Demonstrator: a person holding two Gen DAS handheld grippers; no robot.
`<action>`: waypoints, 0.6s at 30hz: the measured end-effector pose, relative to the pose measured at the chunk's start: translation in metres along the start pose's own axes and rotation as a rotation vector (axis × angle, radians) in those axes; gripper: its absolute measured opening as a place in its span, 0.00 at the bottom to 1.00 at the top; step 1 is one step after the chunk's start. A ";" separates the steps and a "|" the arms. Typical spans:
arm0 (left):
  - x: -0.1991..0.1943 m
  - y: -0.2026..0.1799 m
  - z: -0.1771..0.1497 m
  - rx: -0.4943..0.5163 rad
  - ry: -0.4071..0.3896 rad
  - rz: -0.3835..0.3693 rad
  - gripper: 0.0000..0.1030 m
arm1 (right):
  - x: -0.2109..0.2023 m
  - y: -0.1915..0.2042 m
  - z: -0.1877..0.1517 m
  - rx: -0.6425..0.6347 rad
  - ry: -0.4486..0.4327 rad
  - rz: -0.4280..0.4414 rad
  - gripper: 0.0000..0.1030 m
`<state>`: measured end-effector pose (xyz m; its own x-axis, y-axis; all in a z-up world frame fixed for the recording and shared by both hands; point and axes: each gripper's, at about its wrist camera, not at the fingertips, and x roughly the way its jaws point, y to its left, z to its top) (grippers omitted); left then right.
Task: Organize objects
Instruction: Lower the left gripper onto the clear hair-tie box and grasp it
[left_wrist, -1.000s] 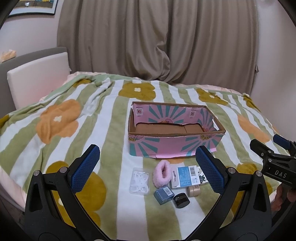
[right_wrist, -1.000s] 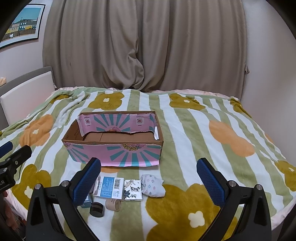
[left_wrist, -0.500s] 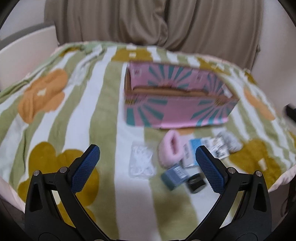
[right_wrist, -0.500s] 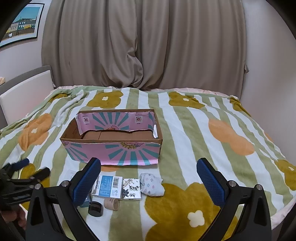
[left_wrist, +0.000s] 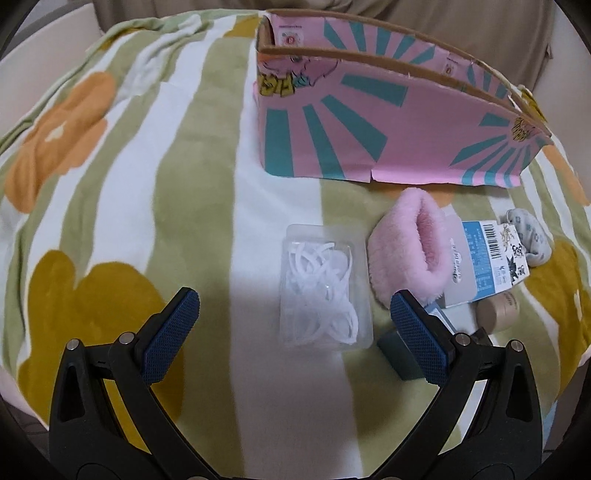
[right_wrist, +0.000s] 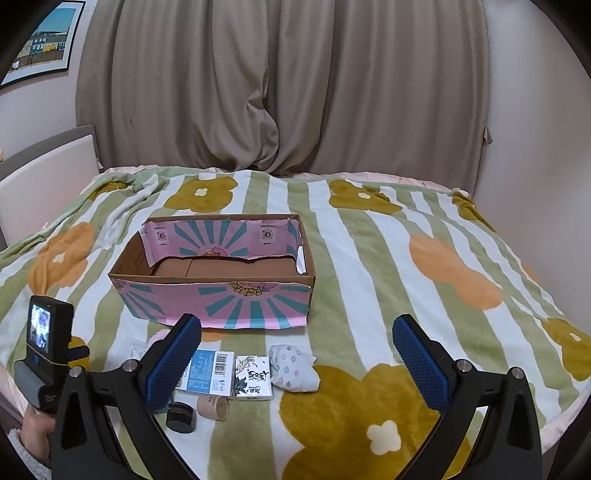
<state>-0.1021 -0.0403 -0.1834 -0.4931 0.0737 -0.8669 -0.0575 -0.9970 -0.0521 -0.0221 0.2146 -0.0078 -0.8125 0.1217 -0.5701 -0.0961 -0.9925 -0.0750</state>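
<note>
A pink and teal cardboard box (left_wrist: 369, 122) (right_wrist: 221, 299) stands open on the bed. In front of it lie a clear plastic case of white pieces (left_wrist: 323, 291), a pink fluffy item (left_wrist: 410, 247), a blue and white packet (left_wrist: 476, 262) (right_wrist: 207, 371), a patterned card (right_wrist: 253, 376), a small floral pouch (right_wrist: 293, 367), a beige roll (right_wrist: 212, 406), a black jar (right_wrist: 180, 416) and a dark blue box (left_wrist: 400, 360). My left gripper (left_wrist: 295, 332) is open, low over the clear case. My right gripper (right_wrist: 295, 358) is open and empty, held back above the items.
A striped flower blanket (right_wrist: 424, 280) covers the bed. Beige curtains (right_wrist: 280, 92) hang behind it. A white headboard (right_wrist: 40, 184) stands at the left. The left gripper's body and camera (right_wrist: 44, 354) show at the right wrist view's lower left.
My left gripper has dropped and moved forward toward the clear case, which now sits between its fingers. The right gripper has barely moved.
</note>
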 end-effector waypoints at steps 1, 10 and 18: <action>0.003 0.000 0.000 0.002 0.004 0.000 0.99 | 0.000 0.000 0.000 0.000 0.001 -0.004 1.00; 0.030 -0.003 0.007 0.018 0.063 0.000 0.79 | 0.002 -0.006 -0.002 0.009 0.008 -0.027 1.00; 0.034 -0.003 0.007 0.045 0.054 -0.015 0.50 | 0.005 -0.010 -0.003 0.019 0.017 -0.033 1.00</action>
<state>-0.1247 -0.0345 -0.2087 -0.4441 0.0856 -0.8919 -0.1042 -0.9936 -0.0434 -0.0232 0.2255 -0.0119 -0.7990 0.1543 -0.5812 -0.1340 -0.9879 -0.0782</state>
